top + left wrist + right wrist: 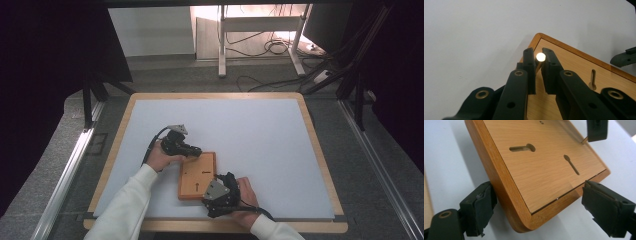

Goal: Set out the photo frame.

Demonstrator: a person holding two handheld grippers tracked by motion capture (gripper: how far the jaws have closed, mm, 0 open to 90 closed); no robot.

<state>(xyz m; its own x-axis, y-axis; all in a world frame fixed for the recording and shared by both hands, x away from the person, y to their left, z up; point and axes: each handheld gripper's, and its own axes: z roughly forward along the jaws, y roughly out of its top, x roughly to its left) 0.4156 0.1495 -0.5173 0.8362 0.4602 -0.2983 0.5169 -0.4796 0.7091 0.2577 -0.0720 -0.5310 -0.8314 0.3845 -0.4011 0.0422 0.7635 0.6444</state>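
A bench [260,130] with a pale grey top and a light wooden rim fills the middle of the high view, with dark flooring and metal rails around it. Two forearms in white sleeves come in from the near edge, each hand holding a black tool.

Near the front of the bench lies a flat wooden board [197,175], rectangular with rounded corners, a raised rim and a lighter inset panel. The panel shows two keyhole-shaped slots [522,148] and a small round hole. The board rests flat on the grey surface, between the two hands.

The right hand-held gripper [220,192] sits at the board's near right corner. In the right gripper view its jaws stand wide apart, one on each side of that corner [529,220]; the left pad is just beside the board's edge and the right pad is close to the other edge, and neither clearly presses on the wood, so it is open around the corner.

The left hand-held gripper [192,150] reaches the board's far left corner. In the left gripper view its jaws are nearly closed and pinch a small peg [540,57] with a bright round end, held just over the inside of that corner.
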